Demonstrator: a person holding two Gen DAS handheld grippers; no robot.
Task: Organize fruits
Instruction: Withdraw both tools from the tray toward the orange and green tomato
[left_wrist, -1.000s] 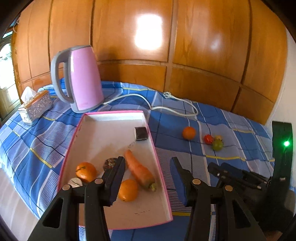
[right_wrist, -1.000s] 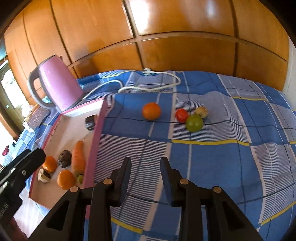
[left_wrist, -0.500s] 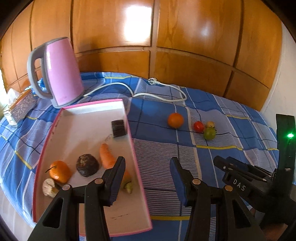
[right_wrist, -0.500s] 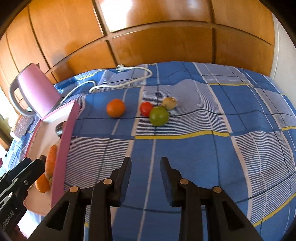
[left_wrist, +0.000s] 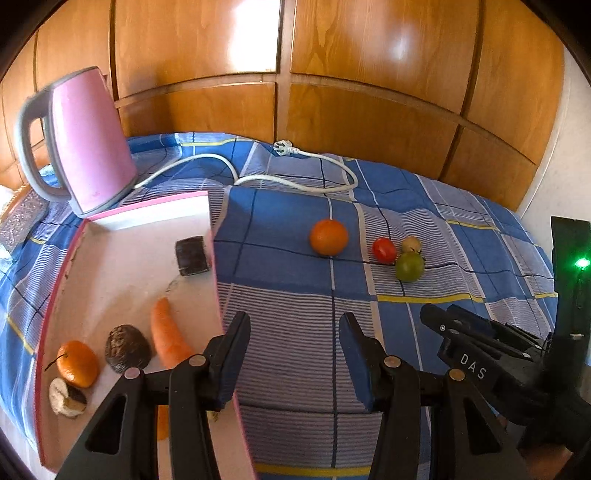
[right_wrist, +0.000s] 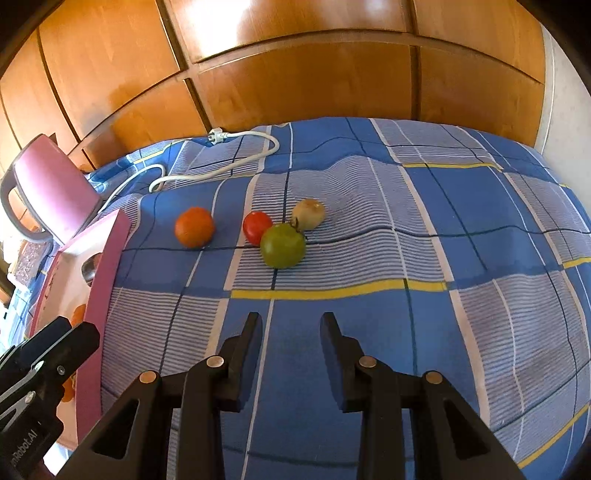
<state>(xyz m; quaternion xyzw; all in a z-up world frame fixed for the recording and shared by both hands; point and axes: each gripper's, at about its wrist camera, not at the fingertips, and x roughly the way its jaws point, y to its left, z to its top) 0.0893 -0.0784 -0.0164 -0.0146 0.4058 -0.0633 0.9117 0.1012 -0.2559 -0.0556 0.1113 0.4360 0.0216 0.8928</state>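
Note:
On the blue checked cloth lie an orange (left_wrist: 328, 237) (right_wrist: 194, 232), a red tomato (left_wrist: 384, 250) (right_wrist: 257, 227), a green tomato (left_wrist: 409, 266) (right_wrist: 283, 245) and a small beige fruit (left_wrist: 411, 244) (right_wrist: 308, 213). A pink-rimmed white tray (left_wrist: 122, 258) (right_wrist: 107, 266) at the left holds a carrot (left_wrist: 168, 334), a small orange (left_wrist: 77, 363), a dark wrinkled fruit (left_wrist: 127, 349), a dark block (left_wrist: 192, 256) and a pale piece (left_wrist: 66, 397). My left gripper (left_wrist: 293, 325) hangs open over the tray's right rim, empty. My right gripper (right_wrist: 291, 325) is open and empty, short of the green tomato.
A pink kettle (left_wrist: 83, 140) (right_wrist: 51, 188) stands behind the tray, its white cord (left_wrist: 295, 177) (right_wrist: 221, 162) looping across the cloth to a loose plug. A glittery tissue box (left_wrist: 22, 221) sits far left. Wooden panels back the surface. The right gripper's body (left_wrist: 498, 350) shows at right.
Both grippers have moved to the right and a little lower. The tray has slid leftward in both views and the loose fruits look nearer. Neither gripper's opening has changed.

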